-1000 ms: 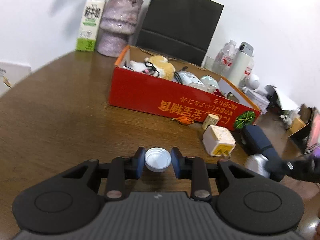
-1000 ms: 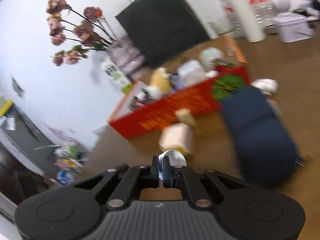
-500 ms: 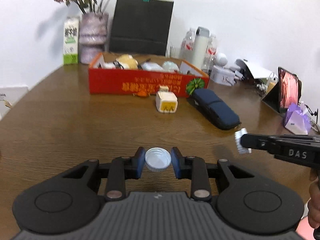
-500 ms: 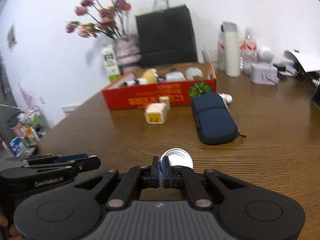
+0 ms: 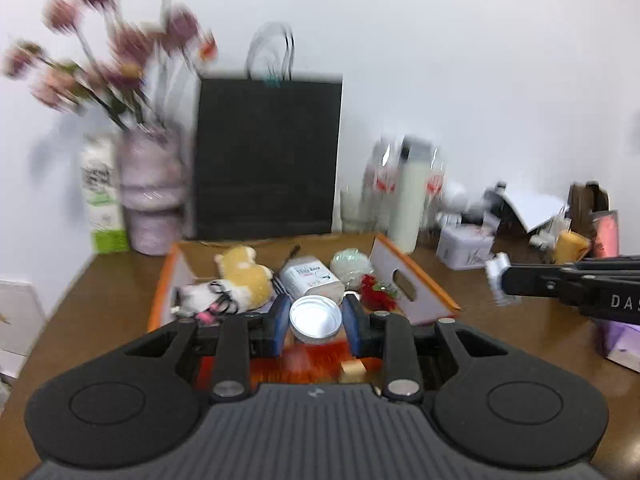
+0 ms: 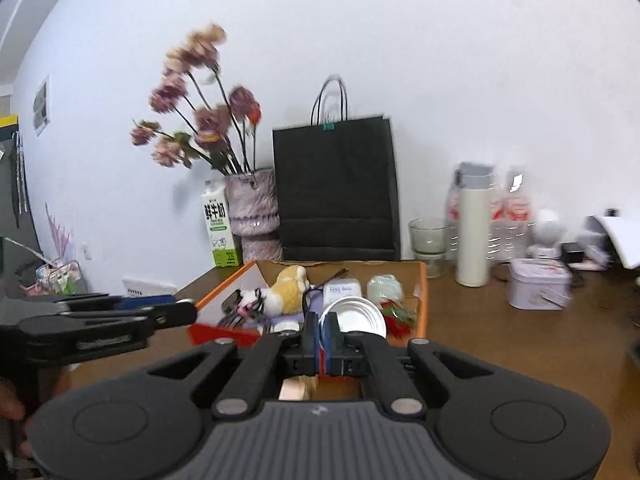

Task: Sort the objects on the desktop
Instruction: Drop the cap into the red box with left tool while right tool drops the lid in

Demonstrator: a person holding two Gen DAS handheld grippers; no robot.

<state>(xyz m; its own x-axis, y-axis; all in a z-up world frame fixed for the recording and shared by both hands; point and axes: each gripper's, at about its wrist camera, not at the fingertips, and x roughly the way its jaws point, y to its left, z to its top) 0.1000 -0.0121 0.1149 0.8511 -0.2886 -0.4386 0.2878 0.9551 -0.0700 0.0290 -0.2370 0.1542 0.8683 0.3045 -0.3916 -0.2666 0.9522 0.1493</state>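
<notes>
The red cardboard box [image 5: 416, 294] is lying just ahead of both grippers. The left gripper [image 5: 315, 326] is clamping a round tin [image 5: 315, 317] level; the right gripper [image 6: 321, 330] is pinching a metal lid [image 6: 358, 316] on edge.

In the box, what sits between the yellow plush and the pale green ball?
A white tin with a printed label lies between the yellow plush and the pale green ball in the red box; the left wrist view shows it best.
</notes>
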